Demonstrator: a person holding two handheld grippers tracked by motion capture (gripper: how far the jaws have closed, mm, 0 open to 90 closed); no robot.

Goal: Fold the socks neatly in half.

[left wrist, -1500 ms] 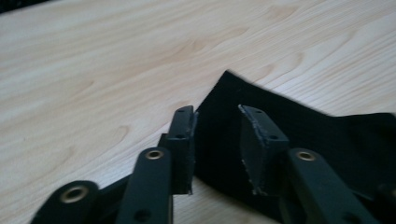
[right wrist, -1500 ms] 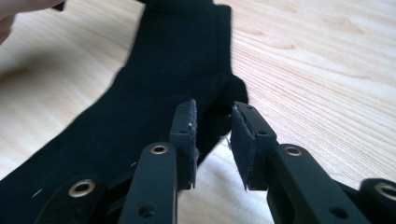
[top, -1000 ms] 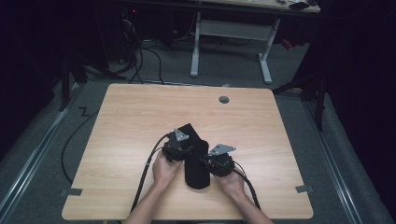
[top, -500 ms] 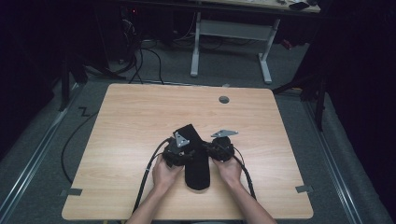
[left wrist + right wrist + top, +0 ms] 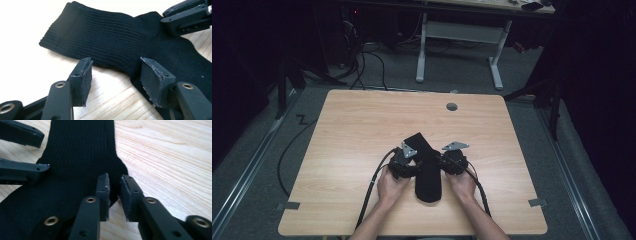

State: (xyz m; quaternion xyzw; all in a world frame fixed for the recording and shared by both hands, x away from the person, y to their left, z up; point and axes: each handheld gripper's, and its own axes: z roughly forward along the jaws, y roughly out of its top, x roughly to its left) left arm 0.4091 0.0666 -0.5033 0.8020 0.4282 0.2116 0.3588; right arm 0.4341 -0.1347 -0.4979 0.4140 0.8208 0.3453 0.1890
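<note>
Since the earlier frame my right gripper (image 5: 443,164) had shifted slightly; its jaws, just reopening, stood narrowly parted at the heel of the sock (image 5: 426,167); my left gripper (image 5: 408,167) spread its jaws at the other edge; one black ribbed sock lay flat, lower centre of the table (image 5: 347,125); two grippers.

Both forearms enter from the bottom centre. The left gripper (image 5: 412,159) has just been opening, jaws wide; the right gripper (image 5: 443,161) stands narrowly parted, also opening.
</note>
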